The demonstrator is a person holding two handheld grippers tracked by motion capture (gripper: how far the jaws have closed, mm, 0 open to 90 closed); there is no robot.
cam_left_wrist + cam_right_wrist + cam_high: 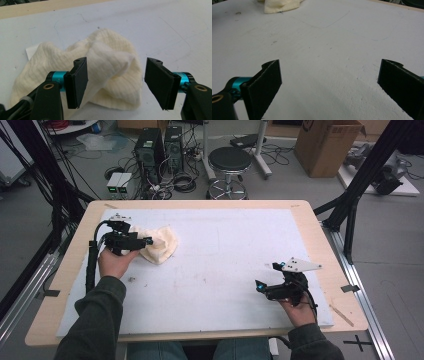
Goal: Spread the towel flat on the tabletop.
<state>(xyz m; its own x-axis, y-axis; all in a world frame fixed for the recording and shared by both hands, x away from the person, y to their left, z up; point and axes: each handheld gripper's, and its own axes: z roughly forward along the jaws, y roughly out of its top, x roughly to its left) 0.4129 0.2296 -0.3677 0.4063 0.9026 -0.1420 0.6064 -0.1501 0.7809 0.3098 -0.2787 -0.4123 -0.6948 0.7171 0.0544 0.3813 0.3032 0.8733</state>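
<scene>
A crumpled cream knitted cloth (159, 244) lies at the far left of the white mat (225, 265). My left gripper (145, 241) hovers at its near-left side, open. In the left gripper view the cloth (105, 72) bulges up between the spread jaws of the left gripper (117, 83), and I cannot tell whether the pads touch it. My right gripper (260, 286) rests low over the mat at the near right, open and holding nothing. In the right gripper view its jaws (329, 87) frame bare mat, with the cloth (279, 5) far off at the top edge.
The mat lies on a wooden table (320, 245) with narrow bare margins. Beyond the far edge stand a black stool (229, 162), computer towers (150, 147) with tangled cables and a cardboard box (327, 145). A black frame post (365, 175) rises at the right.
</scene>
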